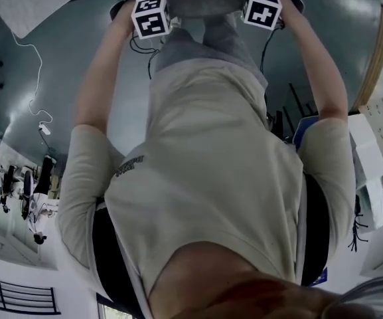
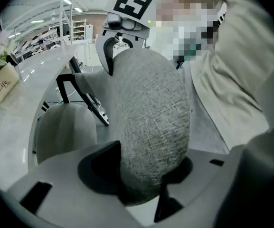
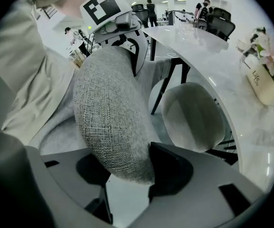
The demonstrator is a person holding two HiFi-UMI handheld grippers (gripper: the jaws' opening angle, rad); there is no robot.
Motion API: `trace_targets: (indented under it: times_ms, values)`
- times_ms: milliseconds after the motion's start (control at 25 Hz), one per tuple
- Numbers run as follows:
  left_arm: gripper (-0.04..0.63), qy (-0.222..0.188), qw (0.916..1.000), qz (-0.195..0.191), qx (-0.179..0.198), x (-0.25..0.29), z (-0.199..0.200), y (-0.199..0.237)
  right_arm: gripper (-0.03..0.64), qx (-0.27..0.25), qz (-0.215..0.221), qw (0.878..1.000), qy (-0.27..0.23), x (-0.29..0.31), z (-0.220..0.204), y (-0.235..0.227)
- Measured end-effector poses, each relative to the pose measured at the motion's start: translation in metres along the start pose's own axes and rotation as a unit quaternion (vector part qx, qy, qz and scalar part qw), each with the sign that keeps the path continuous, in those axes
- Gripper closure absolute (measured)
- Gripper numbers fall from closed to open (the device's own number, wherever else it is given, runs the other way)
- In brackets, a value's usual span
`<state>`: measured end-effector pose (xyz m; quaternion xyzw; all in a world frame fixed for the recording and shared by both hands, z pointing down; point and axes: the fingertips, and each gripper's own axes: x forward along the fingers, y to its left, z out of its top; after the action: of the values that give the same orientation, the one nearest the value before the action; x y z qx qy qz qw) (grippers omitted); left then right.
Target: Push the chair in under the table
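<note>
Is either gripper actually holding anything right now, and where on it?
Both are. The left gripper and the right gripper each clamp the padded top edge of the chair backrest, spaced apart along it.

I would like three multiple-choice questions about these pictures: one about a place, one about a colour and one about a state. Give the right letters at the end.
1. Where does the box with flowers stand?
A on the floor; B on the white table; C on a chair seat.
2. What colour is the chair backrest?
A red; B blue; C grey.
3. In what state are the left tongs?
A closed on the backrest; B wide open in the air; C closed on a cable.

Answers: 1 B, the right gripper view shows it on the table. 2 C, the fabric is woven grey. 3 A, the backrest fills the gap between the jaws.
</note>
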<state>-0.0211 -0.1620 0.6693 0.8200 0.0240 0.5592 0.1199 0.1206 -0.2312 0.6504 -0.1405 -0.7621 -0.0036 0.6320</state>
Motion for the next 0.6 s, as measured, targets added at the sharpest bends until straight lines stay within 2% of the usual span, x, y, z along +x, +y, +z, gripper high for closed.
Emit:
trace_targets:
  times_ms: [120, 240, 440, 600]
  values:
    - [0.391, 0.002, 0.9995, 0.019, -0.027, -0.013, 0.001, 0.024, 0.393, -0.027, 0.014, 1.0, -0.002, -0.011, 0.003, -0.023]
    - [0.394, 0.004, 0.998, 0.035, -0.052, -0.014, -0.015, 0.046, 0.394, -0.05, 0.021, 0.999, 0.0, -0.003, 0.014, -0.048]
    - [0.397, 0.007, 0.9949, 0.069, -0.073, -0.009, -0.039, 0.081, 0.391, -0.059, 0.014, 0.998, 0.002, 0.014, 0.027, -0.085]
    - [0.403, 0.002, 0.9896, 0.105, -0.098, -0.01, -0.039, 0.102, 0.394, -0.055, -0.005, 0.998, 0.013, 0.012, 0.022, -0.111]
